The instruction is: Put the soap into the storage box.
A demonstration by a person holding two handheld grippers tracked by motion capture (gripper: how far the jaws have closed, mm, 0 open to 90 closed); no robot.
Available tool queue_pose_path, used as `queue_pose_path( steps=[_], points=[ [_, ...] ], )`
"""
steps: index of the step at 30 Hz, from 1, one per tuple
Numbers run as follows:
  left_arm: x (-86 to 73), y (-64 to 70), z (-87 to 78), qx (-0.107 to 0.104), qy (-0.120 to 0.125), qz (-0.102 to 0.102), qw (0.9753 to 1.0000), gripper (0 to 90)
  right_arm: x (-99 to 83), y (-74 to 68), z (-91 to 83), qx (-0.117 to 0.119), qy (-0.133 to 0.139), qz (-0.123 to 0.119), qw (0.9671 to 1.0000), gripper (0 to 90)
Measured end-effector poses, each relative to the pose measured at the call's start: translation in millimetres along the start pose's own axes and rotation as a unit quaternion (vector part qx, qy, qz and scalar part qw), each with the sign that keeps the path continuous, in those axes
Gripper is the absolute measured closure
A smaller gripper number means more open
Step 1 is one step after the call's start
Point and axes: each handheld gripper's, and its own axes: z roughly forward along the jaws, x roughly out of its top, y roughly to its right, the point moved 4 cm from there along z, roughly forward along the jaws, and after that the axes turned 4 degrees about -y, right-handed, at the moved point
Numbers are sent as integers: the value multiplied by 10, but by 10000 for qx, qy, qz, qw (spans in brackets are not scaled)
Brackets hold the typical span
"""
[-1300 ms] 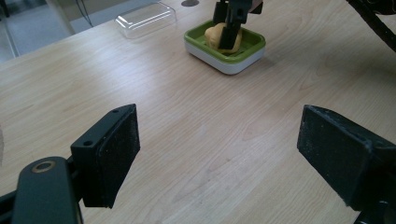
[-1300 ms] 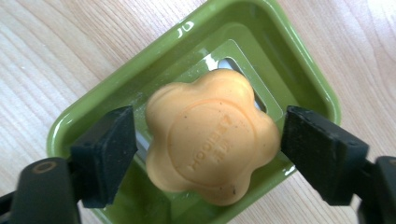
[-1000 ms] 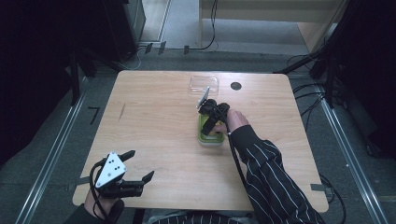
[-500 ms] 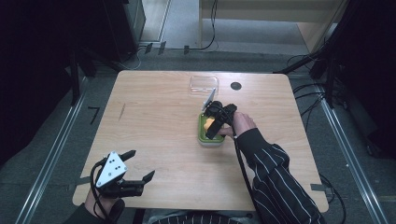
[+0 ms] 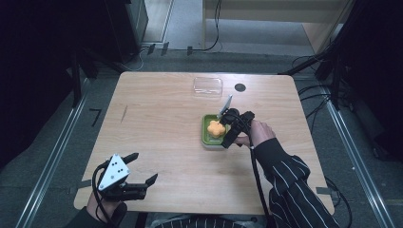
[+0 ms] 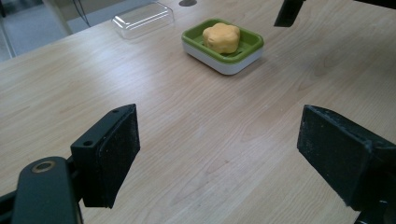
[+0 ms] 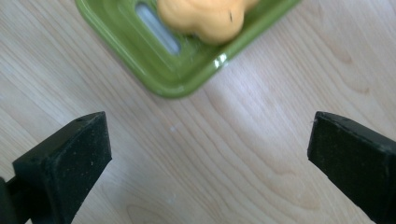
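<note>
Two grippers in play, one doing the work. The right gripper (image 5: 227, 130) hangs over the right edge of the green soap dish (image 5: 206, 136), jaws spread wide and empty; in the right gripper view the dish corner (image 7: 173, 84) and the orange soap (image 7: 205, 18) sit ahead of the black pads (image 7: 74, 154), nothing between them. The left gripper (image 5: 142, 168) is parked at about 7 o'clock on the table (image 5: 161, 114), near the front edge, jaws also spread, idle.

Step in hand, my read: soap already in the dish, right gripper free beside it. The clear lid (image 5: 207, 87) lies at 12 o'clock from the dish, well apart, near the far edge, beside a small dark round hole (image 5: 240, 87). Likely next move: go to the lid, pinch a long rim and set it over the dish. It's thin and glossy, so a square grip matters.

Dish sits a little right of table centre. Its long axis looks to run roughly 12 to 6, though it's close to square from above. The soap is a lobed, flower-like puck lying flat; no clear pointing direction. The lid's long axis runs 9 to 3, so it'd need a quarter turn to match.
</note>
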Motion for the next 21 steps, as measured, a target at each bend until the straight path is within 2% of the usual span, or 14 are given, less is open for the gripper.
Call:
queue_pose_path(
  steps=[6,15,21],
  points=[
    [3,1,5,-3,-7,12,10000,136,-204,28,32,-48,-134,60,9999,0],
    [4,0,6,-8,-11,14,10000,136,-513,-12,90,-107,-310,164,9993,0],
    [7,3,10,-17,-10,17,10000,136,-715,-16,130,-143,-312,224,9992,0]
  ],
)
